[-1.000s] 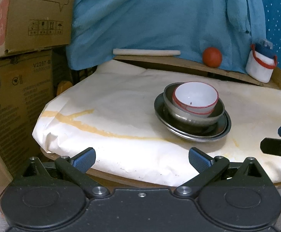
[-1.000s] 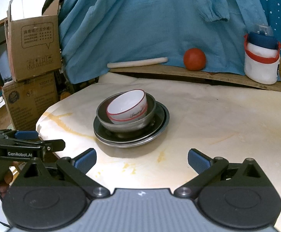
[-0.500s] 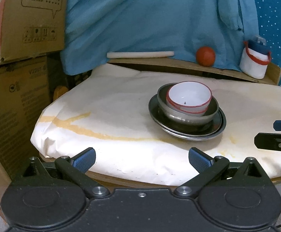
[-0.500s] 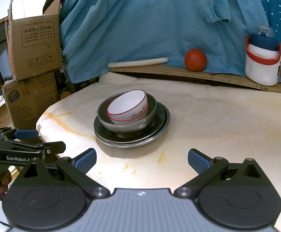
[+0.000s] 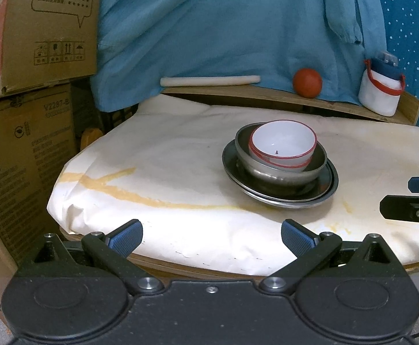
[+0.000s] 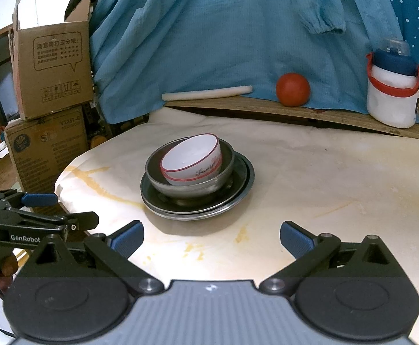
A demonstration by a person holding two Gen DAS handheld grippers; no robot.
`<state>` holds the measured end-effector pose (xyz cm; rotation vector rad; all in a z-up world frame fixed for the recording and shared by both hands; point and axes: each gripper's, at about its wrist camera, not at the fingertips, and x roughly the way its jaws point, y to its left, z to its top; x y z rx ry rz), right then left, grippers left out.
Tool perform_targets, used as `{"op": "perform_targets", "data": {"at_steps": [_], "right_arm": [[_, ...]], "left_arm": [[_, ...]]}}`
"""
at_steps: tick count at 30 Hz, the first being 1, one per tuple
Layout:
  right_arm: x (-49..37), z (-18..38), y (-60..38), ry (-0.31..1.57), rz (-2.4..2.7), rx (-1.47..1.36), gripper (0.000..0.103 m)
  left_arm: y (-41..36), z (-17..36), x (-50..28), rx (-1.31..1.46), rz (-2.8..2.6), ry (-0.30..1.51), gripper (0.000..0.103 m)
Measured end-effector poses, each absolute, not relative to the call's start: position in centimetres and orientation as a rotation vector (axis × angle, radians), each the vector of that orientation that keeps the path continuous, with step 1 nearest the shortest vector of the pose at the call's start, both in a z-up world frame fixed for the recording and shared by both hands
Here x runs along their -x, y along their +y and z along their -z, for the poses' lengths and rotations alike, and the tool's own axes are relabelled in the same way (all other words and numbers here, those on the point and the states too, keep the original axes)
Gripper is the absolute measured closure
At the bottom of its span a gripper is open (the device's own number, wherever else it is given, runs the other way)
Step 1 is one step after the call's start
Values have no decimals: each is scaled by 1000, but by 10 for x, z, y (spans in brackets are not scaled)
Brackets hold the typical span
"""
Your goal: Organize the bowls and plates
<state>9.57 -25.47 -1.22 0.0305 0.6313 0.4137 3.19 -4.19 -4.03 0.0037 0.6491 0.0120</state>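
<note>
A white bowl with a red rim (image 5: 283, 145) (image 6: 190, 159) leans tilted inside a steel bowl (image 5: 278, 171) (image 6: 186, 187), which rests on stacked steel plates (image 5: 321, 189) (image 6: 238, 189) mid-table. My left gripper (image 5: 211, 234) hangs open at the table's near edge, well short of the stack and holding nothing. My right gripper (image 6: 212, 237) is open too, low over the table in front of the stack, with nothing between its fingers. Each gripper shows at the edge of the other's view: the right gripper (image 5: 411, 198) at the far right, the left gripper (image 6: 41, 210) at the left.
The round table (image 5: 166, 166) wears a white, yellow-stained cover. Behind it a wooden ledge (image 6: 267, 106) carries a white roll (image 6: 206, 93), a red ball (image 6: 293, 89) and a white jar with blue lid (image 6: 392, 89). Cardboard boxes (image 5: 28, 86) stack at left. Blue cloth (image 6: 209, 28) hangs behind.
Both grippers have drawn back slightly from the stack, the left one more. The dishes have not moved, and both grippers stay open.
</note>
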Motion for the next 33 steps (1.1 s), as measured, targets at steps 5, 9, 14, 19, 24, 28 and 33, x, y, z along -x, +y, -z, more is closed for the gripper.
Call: {"op": "perform_targets", "data": {"at_steps": [5, 9, 14, 19, 24, 28, 33], "right_arm": [[-96, 12, -254, 631, -413, -31, 0], [-96, 12, -254, 632, -419, -28, 0], [-96, 12, -254, 630, -418, -29, 0], [-96, 12, -254, 631, -418, -29, 0], [-97, 13, -255, 633, -420, -30, 0], [-97, 13, -255, 634, -420, -30, 0], [-98, 13, -256, 637, -422, -30, 0]], "left_arm": [[-43, 39, -31, -5, -10, 637, 1], [-43, 39, -31, -6, -11, 638, 1], [-44, 39, -31, -5, -13, 643, 1], [-45, 40, -32, -12, -8, 644, 1], [-46, 40, -32, -14, -9, 646, 1], [-46, 40, -32, -16, -12, 646, 1], [-46, 40, -33, -18, -12, 647, 1]]}}
